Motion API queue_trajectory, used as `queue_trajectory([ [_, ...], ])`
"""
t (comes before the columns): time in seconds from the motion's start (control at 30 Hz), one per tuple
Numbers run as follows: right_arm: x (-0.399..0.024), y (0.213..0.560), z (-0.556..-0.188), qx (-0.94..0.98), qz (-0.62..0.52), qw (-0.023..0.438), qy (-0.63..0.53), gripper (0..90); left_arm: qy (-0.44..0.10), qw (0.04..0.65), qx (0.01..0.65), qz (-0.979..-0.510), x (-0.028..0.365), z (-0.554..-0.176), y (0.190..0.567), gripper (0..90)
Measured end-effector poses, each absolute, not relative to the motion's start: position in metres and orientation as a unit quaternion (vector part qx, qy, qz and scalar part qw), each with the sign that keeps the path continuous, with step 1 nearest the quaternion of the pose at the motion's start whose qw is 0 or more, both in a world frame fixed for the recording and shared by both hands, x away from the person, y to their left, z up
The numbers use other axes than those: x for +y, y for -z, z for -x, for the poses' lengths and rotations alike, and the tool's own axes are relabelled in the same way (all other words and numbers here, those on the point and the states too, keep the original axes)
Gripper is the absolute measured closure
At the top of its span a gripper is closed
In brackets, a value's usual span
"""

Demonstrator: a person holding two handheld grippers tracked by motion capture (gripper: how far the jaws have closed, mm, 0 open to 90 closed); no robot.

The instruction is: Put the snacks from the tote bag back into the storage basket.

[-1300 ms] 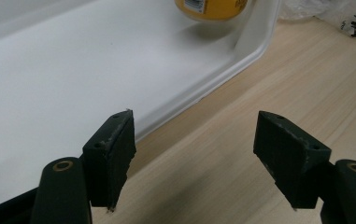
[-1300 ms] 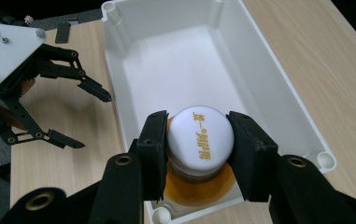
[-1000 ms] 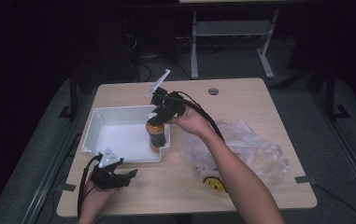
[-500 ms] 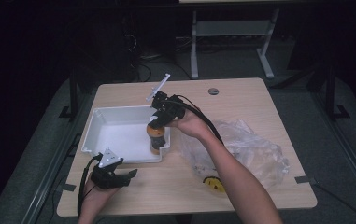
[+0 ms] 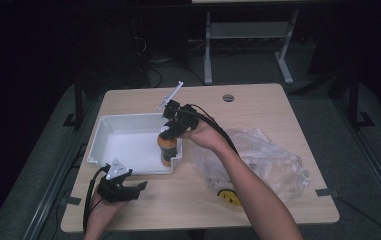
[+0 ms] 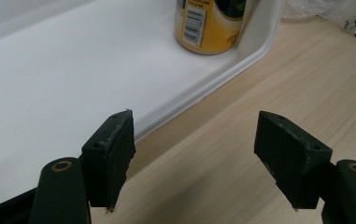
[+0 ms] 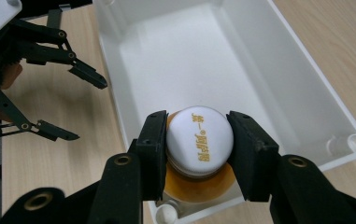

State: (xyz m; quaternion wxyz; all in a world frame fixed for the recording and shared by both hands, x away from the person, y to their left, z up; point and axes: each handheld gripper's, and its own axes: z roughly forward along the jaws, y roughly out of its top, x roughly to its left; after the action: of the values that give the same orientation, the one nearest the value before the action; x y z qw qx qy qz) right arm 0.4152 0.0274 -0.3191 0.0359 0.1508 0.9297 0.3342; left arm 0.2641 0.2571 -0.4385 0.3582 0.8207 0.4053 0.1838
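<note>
Black and spread wide, our left claw [image 5: 137, 187] rests empty on the wooden bench [image 5: 258, 105], just beside the near rim of the white plastic tub [image 5: 109, 128]. Further right, our right claw [image 7: 199, 144] grips the white cap of the orange bottle [image 5: 168, 149], standing upright in the tub's near right corner. Crumpled clear plastic bag [image 5: 268, 162] lies rightmost.

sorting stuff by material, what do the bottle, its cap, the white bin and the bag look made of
Bottle: probably plastic, with a glossy printed orange label.
Cap: smooth matte white plastic, gold lettering.
White bin: moulded hard plastic, going by its rounded rim and slight sheen.
Bag: thin clear plastic film, crinkled and see-through.
</note>
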Motion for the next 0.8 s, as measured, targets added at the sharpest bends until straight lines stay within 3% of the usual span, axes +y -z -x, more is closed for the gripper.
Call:
queue_trajectory([
  [0.3, 0.025, 0.318, -0.417, 0.925, -0.162, 0.018, -0.345, 55.9, -0.185, 0.357, 0.404, -0.822, 0.257, -0.264, 0.439, 28.5],
  [0.8, 0.015, 0.312, -0.416, 0.919, -0.169, 0.004, -0.356, 42.6, -0.184, 0.359, 0.407, -0.819, 0.258, -0.264, 0.438, 28.3],
])
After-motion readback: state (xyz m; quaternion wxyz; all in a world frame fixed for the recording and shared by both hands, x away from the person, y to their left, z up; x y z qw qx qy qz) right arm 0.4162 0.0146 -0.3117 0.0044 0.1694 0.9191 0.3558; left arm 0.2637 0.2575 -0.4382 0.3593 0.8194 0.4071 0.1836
